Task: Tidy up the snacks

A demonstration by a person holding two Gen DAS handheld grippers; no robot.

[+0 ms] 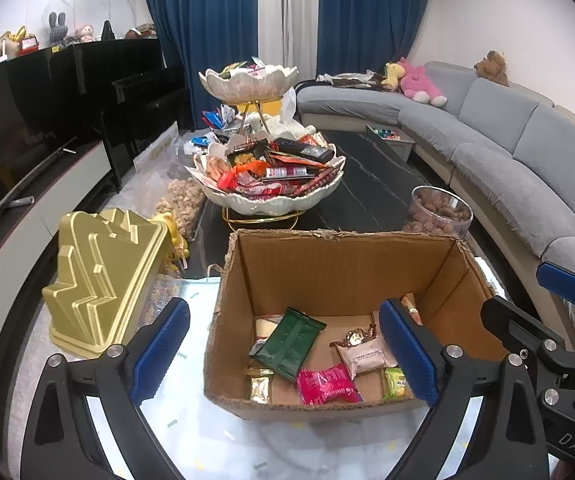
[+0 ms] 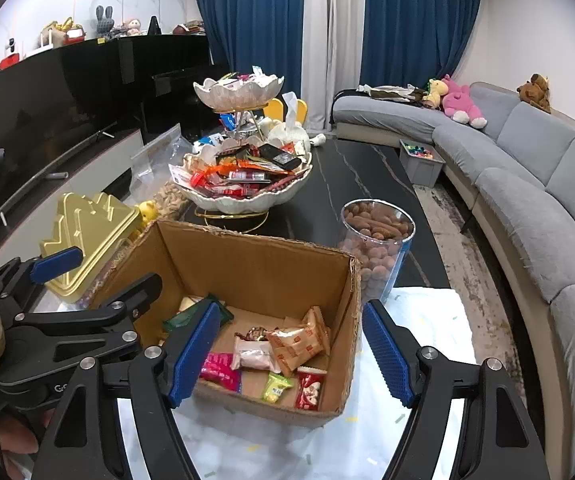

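Grey curved sofa [image 1: 487,136] runs from 1 to 4 o'clock, black glossy tabletop [image 1: 371,184] ahead. Two-tier scalloped ceramic bowl stand [image 1: 271,196] at 12, heaped with wrapped snacks. Open corrugated cardboard box [image 1: 327,264] dead centre, torn rim, snack packets [image 1: 327,384] loose on its floor: green foil, pink, pale pink. Ridged gold plastic lid [image 1: 99,280] at 9, just beside the box. Clear round tub of brown nuts [image 2: 379,240] at 1, behind the box's right wall. Left tongs [image 1: 283,352] wide apart, empty, left finger outside the box wall. Right tongs [image 2: 291,356] apart, holding nothing, blue ribbed pads [image 2: 387,356] straddling the box's right wall.
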